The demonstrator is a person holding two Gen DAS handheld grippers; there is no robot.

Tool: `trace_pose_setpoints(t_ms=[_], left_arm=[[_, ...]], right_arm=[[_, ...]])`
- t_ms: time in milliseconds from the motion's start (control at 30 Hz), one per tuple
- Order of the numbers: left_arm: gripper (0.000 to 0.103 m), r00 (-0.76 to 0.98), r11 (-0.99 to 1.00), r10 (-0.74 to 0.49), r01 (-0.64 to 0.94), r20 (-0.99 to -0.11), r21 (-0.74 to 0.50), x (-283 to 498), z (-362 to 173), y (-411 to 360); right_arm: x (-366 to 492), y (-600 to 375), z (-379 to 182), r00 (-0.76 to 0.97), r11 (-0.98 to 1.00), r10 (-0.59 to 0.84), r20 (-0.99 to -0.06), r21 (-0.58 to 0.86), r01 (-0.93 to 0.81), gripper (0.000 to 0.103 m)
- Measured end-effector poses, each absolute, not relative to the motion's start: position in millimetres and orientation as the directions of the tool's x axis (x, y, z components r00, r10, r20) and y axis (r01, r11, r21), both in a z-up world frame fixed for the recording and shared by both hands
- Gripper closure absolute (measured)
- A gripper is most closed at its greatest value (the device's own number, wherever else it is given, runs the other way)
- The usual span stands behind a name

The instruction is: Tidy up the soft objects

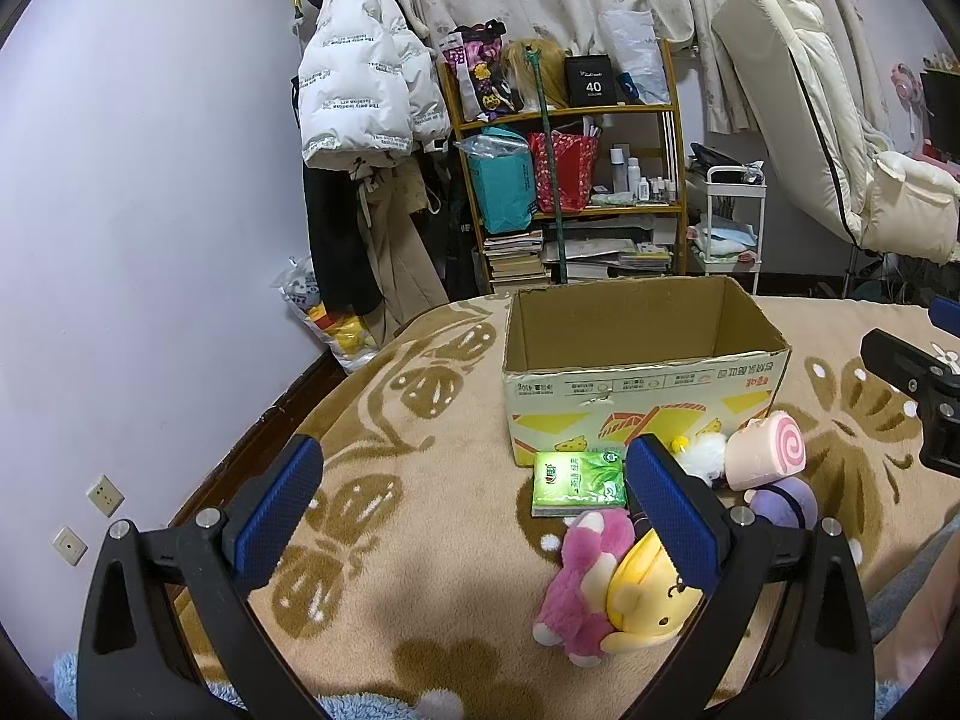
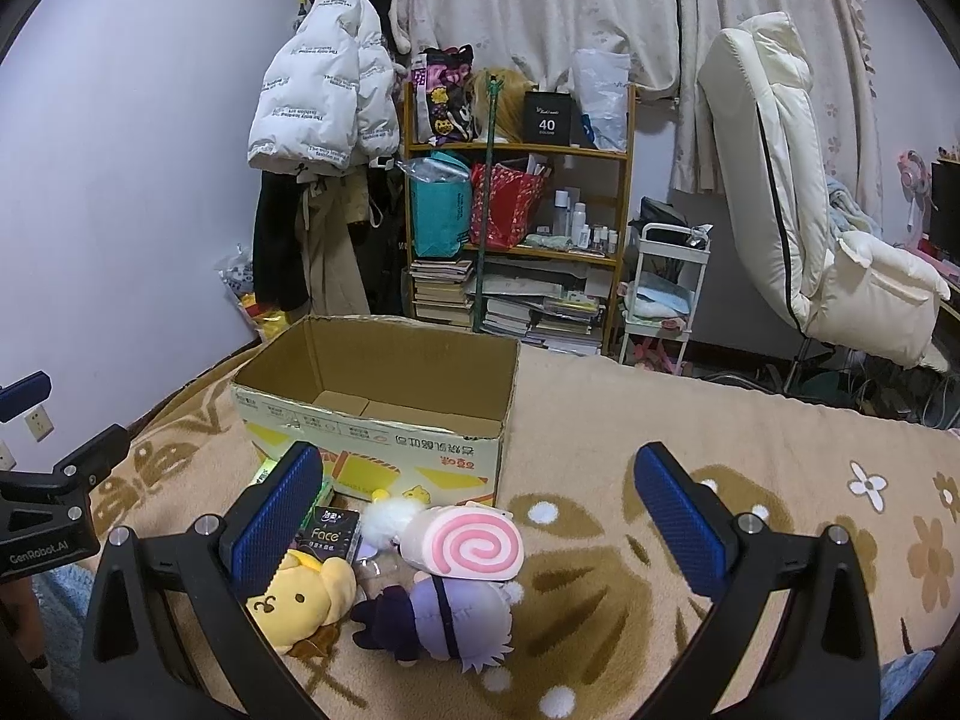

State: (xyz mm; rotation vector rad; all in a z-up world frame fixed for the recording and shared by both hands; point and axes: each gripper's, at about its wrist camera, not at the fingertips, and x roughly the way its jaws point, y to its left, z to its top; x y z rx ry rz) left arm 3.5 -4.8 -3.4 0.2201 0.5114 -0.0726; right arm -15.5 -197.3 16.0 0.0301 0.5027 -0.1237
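Left wrist view: left gripper [image 1: 474, 510] jaws spread, empty; pink plush [image 1: 582, 576] and yellow plush [image 1: 648, 594] lie before the empty cardboard box [image 1: 636, 387]. Right wrist view: right gripper [image 2: 480, 516] spread above swirl-roll plush [image 2: 468, 546]; advise descending centred, closing gently.

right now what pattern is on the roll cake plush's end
A pink and white spiral on the roll cake plush, clearest from the right wrist.

Tan flowered blanket [image 2: 690, 420] carries an open box [image 2: 384, 438]. Plush toys [image 2: 444, 612], swirl roll [image 2: 468, 546], tissue packs [image 1: 579, 483] lie before it.
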Motion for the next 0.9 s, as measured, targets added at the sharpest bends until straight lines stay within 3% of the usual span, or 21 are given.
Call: trace_pose_setpoints(t_ms=[900], left_arm=[[0.003, 0.868, 0.973, -0.017, 0.127, -0.496, 0.190, 5.6, -3.4, -4.0]], right_arm=[[-14.0, -196.7, 17.4, 0.866, 0.993, -0.106, -0.489, -0.003, 0.119, 0.000]])
